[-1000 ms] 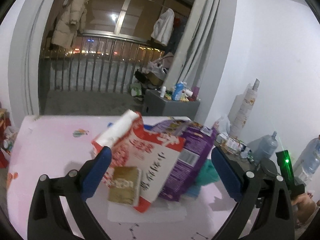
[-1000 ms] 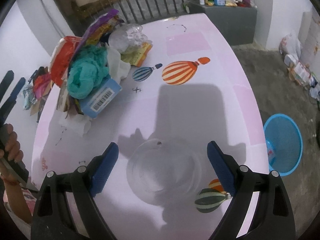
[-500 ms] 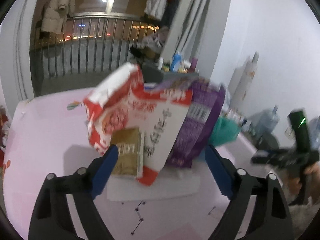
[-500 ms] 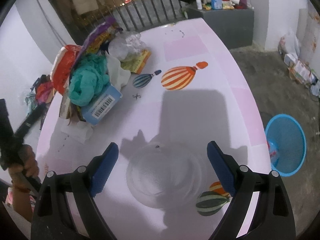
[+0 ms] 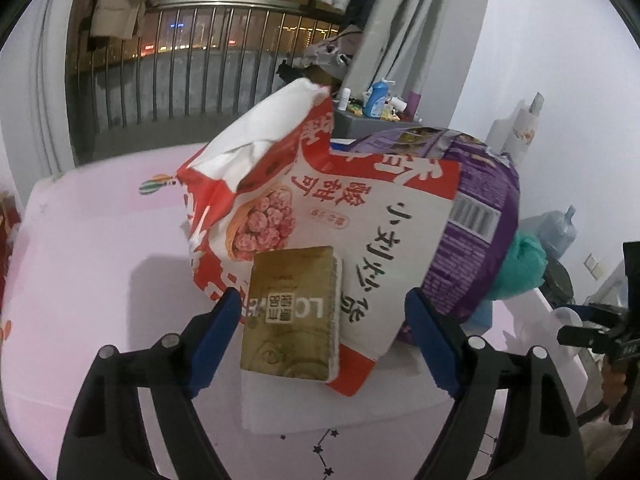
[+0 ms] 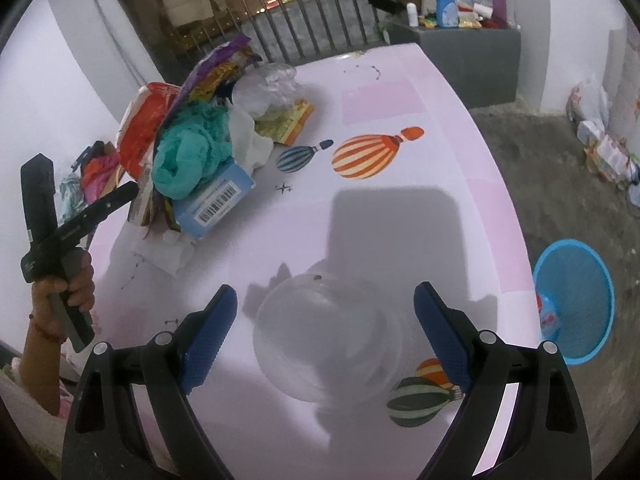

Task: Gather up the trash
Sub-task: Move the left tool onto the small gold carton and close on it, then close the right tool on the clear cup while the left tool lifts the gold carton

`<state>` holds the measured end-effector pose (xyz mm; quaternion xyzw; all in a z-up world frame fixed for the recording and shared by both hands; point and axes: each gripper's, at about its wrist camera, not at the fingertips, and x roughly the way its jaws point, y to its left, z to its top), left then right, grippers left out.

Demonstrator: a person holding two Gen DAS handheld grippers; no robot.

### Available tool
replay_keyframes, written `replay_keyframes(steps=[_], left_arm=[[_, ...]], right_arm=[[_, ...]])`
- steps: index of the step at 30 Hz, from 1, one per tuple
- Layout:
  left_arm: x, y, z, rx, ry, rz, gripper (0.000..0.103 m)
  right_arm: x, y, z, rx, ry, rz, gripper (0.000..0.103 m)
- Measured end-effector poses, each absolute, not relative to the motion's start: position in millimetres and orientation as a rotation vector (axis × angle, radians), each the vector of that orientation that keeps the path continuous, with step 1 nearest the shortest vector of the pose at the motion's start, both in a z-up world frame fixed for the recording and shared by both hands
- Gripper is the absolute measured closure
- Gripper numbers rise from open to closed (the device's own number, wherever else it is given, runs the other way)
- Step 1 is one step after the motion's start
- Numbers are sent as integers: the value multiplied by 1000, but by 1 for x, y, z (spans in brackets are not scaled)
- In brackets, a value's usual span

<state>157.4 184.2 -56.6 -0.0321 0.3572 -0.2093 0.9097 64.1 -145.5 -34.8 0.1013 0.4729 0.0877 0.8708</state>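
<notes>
A pile of trash lies on the pink table (image 5: 80, 280). A red-and-white snack bag (image 5: 320, 208) leans at its front, with a gold packet (image 5: 292, 312) against it. Behind them are a purple bag (image 5: 472, 240) and a teal cloth (image 5: 524, 264). My left gripper (image 5: 324, 304) has its jaws closing, with the gold packet and the bag's lower edge between them; the pads do not press on either. My right gripper (image 6: 326, 300) stands open above a clear plastic bowl (image 6: 328, 332) on the table.
White paper (image 5: 300, 404) lies under the pile. In the right wrist view the pile (image 6: 188, 160) sits at the table's left, with a blue box (image 6: 216, 200) in it. A blue bin (image 6: 576, 300) stands on the floor at the right. A hand (image 6: 76, 280) holds the left gripper.
My left gripper has come down and closer to the pile, and its jaws have narrowed around the gold packet. The right gripper has stayed over the bowl.
</notes>
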Motion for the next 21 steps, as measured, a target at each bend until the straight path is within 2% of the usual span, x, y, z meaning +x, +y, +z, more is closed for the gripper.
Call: replay_keyframes(steps=[5, 11, 21], left_arm=[[166, 190, -66, -105, 790, -423, 30], [171, 197, -72, -132, 812, -392, 50], [149, 200, -65, -108, 766, -364, 57]], right_arm=[[64, -144, -34, 208, 987, 209, 17], [63, -140, -35, 185, 995, 214, 17], [60, -136, -35, 162, 987, 205, 17]])
